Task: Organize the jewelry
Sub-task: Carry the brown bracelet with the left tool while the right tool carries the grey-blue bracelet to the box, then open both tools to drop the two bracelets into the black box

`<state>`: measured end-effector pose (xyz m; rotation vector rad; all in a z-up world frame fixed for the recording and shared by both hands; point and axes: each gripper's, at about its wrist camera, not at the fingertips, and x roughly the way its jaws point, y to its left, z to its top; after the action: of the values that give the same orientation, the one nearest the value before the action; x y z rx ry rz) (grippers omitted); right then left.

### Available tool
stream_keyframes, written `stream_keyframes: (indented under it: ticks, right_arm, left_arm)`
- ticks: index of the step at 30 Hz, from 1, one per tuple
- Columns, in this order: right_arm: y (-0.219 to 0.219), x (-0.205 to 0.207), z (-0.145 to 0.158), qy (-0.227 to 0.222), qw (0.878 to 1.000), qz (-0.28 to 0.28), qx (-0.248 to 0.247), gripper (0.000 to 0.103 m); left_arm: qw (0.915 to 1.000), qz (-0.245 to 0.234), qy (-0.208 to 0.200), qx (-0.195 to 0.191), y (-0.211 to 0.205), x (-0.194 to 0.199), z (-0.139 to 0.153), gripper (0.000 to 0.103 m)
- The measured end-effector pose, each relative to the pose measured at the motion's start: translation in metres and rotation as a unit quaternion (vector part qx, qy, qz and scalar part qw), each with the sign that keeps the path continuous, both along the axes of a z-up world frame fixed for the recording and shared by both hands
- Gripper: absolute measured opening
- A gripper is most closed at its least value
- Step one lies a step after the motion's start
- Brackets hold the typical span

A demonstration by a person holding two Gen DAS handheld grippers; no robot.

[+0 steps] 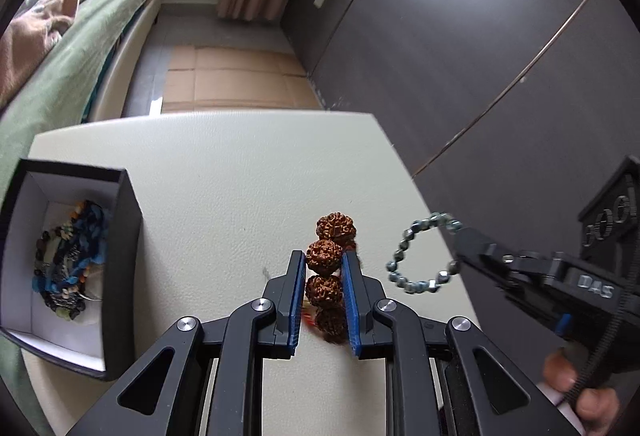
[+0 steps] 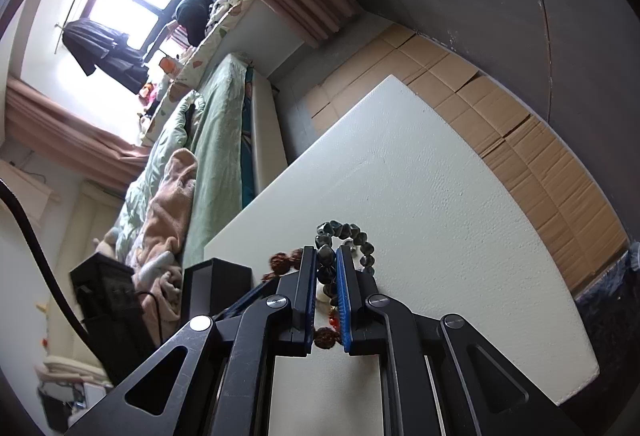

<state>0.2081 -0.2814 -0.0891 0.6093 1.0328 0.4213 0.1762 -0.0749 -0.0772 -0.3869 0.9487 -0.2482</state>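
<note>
Transfer was the step: left claw [image 1: 324,268] clamped on the brown bead bracelet [image 1: 330,268], right claw [image 2: 326,268] clamped on the grey bead bracelet [image 2: 348,236], both above the tabletop [image 1: 220,176]; next, probably a carry toward the box [image 1: 120,236] at nine o'clock.

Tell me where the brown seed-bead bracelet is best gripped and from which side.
Grip it across one single bead, as the left gripper does now. The brown seed-bead bracelet runs as a line of large, rough, round beads along the white table, so fingers coming from the near end, one each side of the strand, can pinch a bead's width. That is probably the surest hold.
</note>
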Motion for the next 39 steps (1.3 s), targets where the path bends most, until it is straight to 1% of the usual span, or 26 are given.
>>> stream_keyframes:
  ticks: [5, 13, 20, 24, 27, 30, 31, 32, 33, 34, 39]
  right_arm:
    - [0.007, -0.002, 0.000, -0.002, 1.000, 0.005, 0.006, 0.011]
    - [0.037, -0.011, 0.009, -0.033, 0.998, 0.044, 0.040, 0.011]
    - [0.072, -0.021, 0.016, -0.061, 0.993, 0.074, 0.067, 0.011]
    - [0.095, -0.026, 0.019, -0.074, 0.990, 0.094, 0.078, 0.011]
    - [0.109, -0.029, 0.020, -0.080, 0.988, 0.106, 0.085, 0.011]
    - [0.122, -0.030, 0.020, -0.082, 0.986, 0.116, 0.088, 0.011]
    - [0.126, -0.030, 0.020, -0.082, 0.985, 0.120, 0.088, 0.011]
    - [0.130, -0.030, 0.019, -0.082, 0.985, 0.123, 0.088, 0.011]
    - [0.135, -0.030, 0.019, -0.082, 0.985, 0.126, 0.088, 0.011]
    - [0.138, -0.030, 0.018, -0.081, 0.985, 0.128, 0.088, 0.011]
    - [0.149, -0.027, 0.016, -0.081, 0.983, 0.132, 0.097, 0.011]
  left_arm:
    - [0.9993, 0.010, -0.033, -0.012, 0.020, -0.019, 0.027, 0.019]
    - [0.9955, 0.047, -0.072, -0.040, 0.071, -0.047, 0.057, 0.019]
    - [0.9892, 0.089, -0.104, -0.051, 0.112, -0.068, 0.076, 0.019]
    - [0.9851, 0.116, -0.116, -0.053, 0.135, -0.075, 0.081, 0.019]
    - [0.9821, 0.135, -0.117, -0.059, 0.149, -0.078, 0.080, 0.019]
    - [0.9799, 0.145, -0.112, -0.080, 0.161, -0.079, 0.077, 0.020]
    - [0.9798, 0.148, -0.106, -0.082, 0.164, -0.078, 0.076, 0.026]
    - [0.9798, 0.152, -0.101, -0.081, 0.167, -0.078, 0.074, 0.030]
    - [0.9793, 0.159, -0.099, -0.078, 0.169, -0.078, 0.073, 0.037]
    - [0.9785, 0.165, -0.098, -0.076, 0.170, -0.079, 0.072, 0.040]
    - [0.9760, 0.180, -0.085, -0.088, 0.181, -0.077, 0.066, 0.040]
